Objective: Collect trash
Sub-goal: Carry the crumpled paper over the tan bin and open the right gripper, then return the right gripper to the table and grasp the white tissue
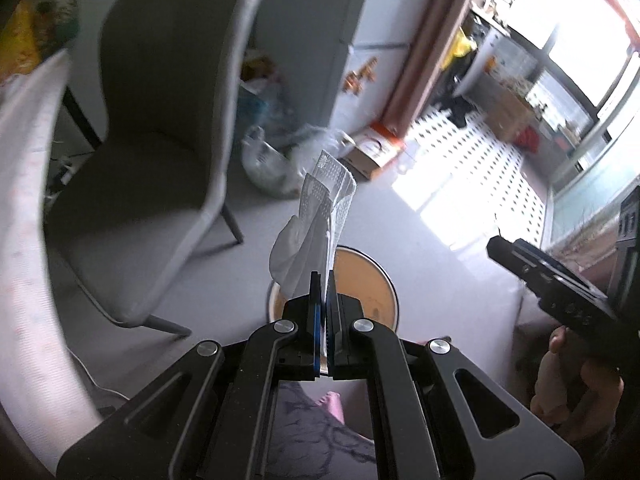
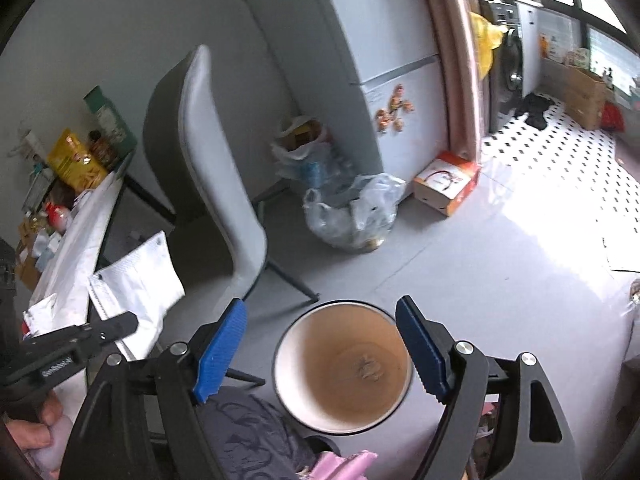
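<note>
The left gripper (image 1: 324, 300) pinches a crumpled white paper tissue (image 1: 316, 220) above the round tan-lined bin (image 2: 344, 364); the right gripper (image 2: 320, 344) is spread wide.

**Left tongs clamped, right tongs spread**

My left gripper (image 1: 323, 300) has its jaws pressed nearly together, pinching a white tissue (image 1: 310, 232) that sticks up past the tips. My right gripper (image 2: 320, 344) is held with its blue fingers (image 2: 222, 350) wide apart and nothing between them. My right hand (image 1: 576, 380) wraps its handle, seen from the left wrist.
</note>
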`<state>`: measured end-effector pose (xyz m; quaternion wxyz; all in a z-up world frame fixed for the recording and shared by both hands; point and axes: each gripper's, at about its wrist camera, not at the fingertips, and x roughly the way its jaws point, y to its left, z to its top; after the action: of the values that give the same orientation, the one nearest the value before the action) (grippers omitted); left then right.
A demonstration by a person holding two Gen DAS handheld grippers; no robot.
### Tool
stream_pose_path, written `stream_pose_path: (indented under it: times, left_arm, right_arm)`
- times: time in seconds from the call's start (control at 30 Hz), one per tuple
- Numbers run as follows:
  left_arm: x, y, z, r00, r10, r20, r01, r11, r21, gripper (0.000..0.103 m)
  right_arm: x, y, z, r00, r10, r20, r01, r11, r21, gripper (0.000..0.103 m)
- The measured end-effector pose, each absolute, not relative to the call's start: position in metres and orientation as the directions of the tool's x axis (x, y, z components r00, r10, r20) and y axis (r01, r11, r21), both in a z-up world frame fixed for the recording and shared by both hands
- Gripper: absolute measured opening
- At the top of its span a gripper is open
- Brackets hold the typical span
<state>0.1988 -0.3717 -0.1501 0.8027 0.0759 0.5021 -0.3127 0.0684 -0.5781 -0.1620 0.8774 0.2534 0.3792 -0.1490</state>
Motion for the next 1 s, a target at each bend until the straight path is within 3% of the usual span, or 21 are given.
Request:
stream_pose_path:
  times: [0.53, 0.57, 0.6, 0.63, 0.7, 0.8, 0.9, 1.0]
  left_arm:
    - [0.212, -0.430, -0.243, 0.060, -0.363, -0.930, 0.560, 0.784, -0.269, 0.004]
    - [0.214, -0.431, -0.245, 0.045, -0.368, -0.929, 0.553, 0.783, -0.284, 0.008]
    - [0.216, -0.432, -0.247, 0.036, -0.371, -0.928, 0.546, 0.785, -0.293, 0.017]
    - [0.217, -0.431, -0.247, 0.037, -0.373, -0.927, 0.538, 0.790, -0.296, 0.037]
    - [0.219, -0.428, -0.245, 0.054, -0.382, -0.923, 0.521, 0.799, -0.300, 0.062]
    - [0.223, -0.421, -0.237, 0.085, -0.360, -0.929, 0.506, 0.819, -0.271, 0.063]
    - [0.225, -0.411, -0.221, 0.105, -0.390, -0.915, 0.499, 0.816, -0.291, 0.071]
    - [0.227, -0.398, -0.201, 0.138, -0.440, -0.888, 0.500, 0.804, -0.321, 0.072]
  right_arm:
    - [0.060, -0.612, -0.227, 0.565, -0.001, -0.825, 0.543, 0.754, 0.370, 0.079]
    - [0.060, -0.611, -0.228, 0.565, 0.001, -0.825, 0.542, 0.753, 0.373, 0.079]
    - [0.061, -0.610, -0.228, 0.565, 0.000, -0.825, 0.540, 0.756, 0.369, 0.079]
    - [0.061, -0.608, -0.227, 0.565, -0.002, -0.825, 0.537, 0.760, 0.366, 0.079]
    - [0.064, -0.606, -0.225, 0.569, -0.004, -0.822, 0.528, 0.768, 0.362, 0.079]
    - [0.065, -0.604, -0.223, 0.577, -0.003, -0.817, 0.521, 0.771, 0.365, 0.079]
    - [0.066, -0.600, -0.218, 0.588, 0.002, -0.809, 0.510, 0.775, 0.373, 0.079]
    - [0.069, -0.591, -0.212, 0.595, 0.005, -0.804, 0.491, 0.789, 0.368, 0.079]
